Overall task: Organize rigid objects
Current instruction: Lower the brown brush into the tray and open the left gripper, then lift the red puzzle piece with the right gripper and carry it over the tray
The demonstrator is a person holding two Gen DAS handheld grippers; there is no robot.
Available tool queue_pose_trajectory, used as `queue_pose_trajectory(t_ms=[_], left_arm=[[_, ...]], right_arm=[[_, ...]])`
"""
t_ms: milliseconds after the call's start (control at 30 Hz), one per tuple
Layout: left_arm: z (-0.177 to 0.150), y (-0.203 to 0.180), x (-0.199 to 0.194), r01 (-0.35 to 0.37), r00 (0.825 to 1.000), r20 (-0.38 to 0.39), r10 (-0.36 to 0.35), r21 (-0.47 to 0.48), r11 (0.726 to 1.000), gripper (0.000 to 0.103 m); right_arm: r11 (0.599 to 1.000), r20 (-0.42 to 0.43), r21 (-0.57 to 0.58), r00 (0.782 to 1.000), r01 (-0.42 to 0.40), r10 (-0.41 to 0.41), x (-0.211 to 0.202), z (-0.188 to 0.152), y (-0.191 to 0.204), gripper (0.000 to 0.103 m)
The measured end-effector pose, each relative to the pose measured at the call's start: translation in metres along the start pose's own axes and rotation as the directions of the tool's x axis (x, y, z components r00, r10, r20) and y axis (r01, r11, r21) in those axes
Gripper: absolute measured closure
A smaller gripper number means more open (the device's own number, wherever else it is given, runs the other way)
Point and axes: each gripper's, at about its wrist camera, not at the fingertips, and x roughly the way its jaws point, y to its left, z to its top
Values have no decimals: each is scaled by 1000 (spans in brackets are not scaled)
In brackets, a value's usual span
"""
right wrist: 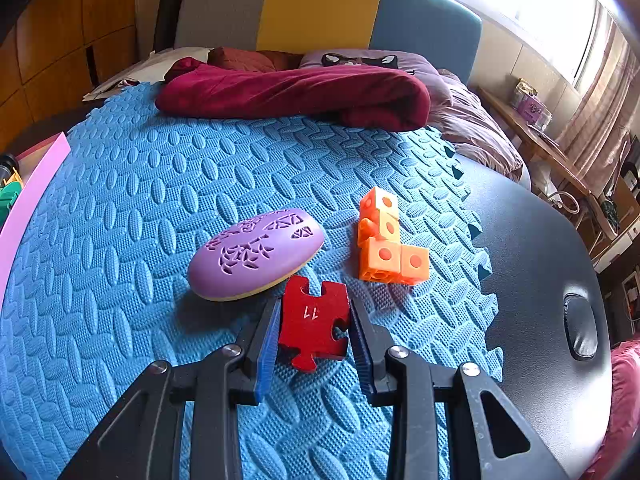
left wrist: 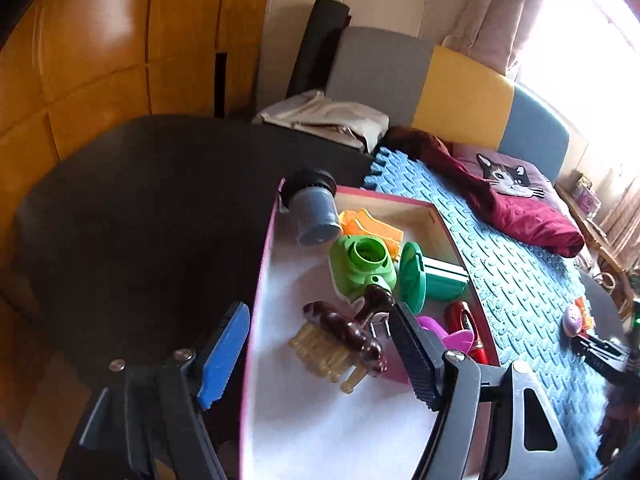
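Right gripper is clamped on the red puzzle piece while the left gripper is held wide above the box.

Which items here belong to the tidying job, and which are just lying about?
Job: red puzzle piece in the right gripper, purple oval case, orange cube block, box, brown brush.
Lying about: maroon blanket, cat pillow.

A blue foam mat carries a purple oval case, orange cubes and a pink-rimmed box.
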Motion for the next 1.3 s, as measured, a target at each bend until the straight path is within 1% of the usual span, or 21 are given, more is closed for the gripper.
queue_pose_trajectory(t_ms=[100, 200, 233, 367, 567, 833, 933, 1033, 1133, 1233, 1300], left_arm=[[-3, -2, -8, -24, 999, 21, 24, 23, 999, 30], [-5, -6, -13, -73, 997, 35, 71, 41, 996, 30], [-6, -8, -14, -76, 997, 35, 74, 49, 996, 30], [-6, -10, -19, -66, 997, 30, 64, 43, 997, 30], [-7, -9, -29, -69, 996, 56, 66, 62, 996, 30], [-9, -1, -32, -60, 997, 61, 57, 56, 997, 30], [-9, 0, -32, -55, 997, 61, 52, 54, 997, 30], [-9, 3, -31, -57, 997, 59, 54, 47, 997, 30], [-11, 5, -30, -59, 997, 54, 56, 42, 997, 30], [-13, 8, -28, -66, 997, 44, 64, 44, 997, 30], [-14, 10, -27, -66, 997, 40, 64, 41, 997, 30]], right_arm=[[1000, 0, -1, 1000, 1, -1, 0, 0, 0, 70], [1000, -2, -1, 1000, 2, -2, 0, -1, 1, 70], [1000, -4, 1, 1000, 0, 0, 0, 0, 0, 71], [1000, -13, 20, 1000, -12, 13, 0, 0, -2, 71], [999, -31, 30, 999, -10, 11, -2, -1, -1, 71], [998, -97, 49, 995, -32, 37, -13, -7, 1, 71], [995, -115, 76, 990, -70, 78, -18, -15, 2, 71], [988, -112, 101, 986, -115, 126, -24, -21, 6, 71], [982, -86, 99, 982, -160, 169, -36, -25, 17, 71], [972, -53, 81, 973, -219, 223, -50, -24, 34, 71], [960, -24, 61, 961, -275, 277, -60, -22, 49, 71]])
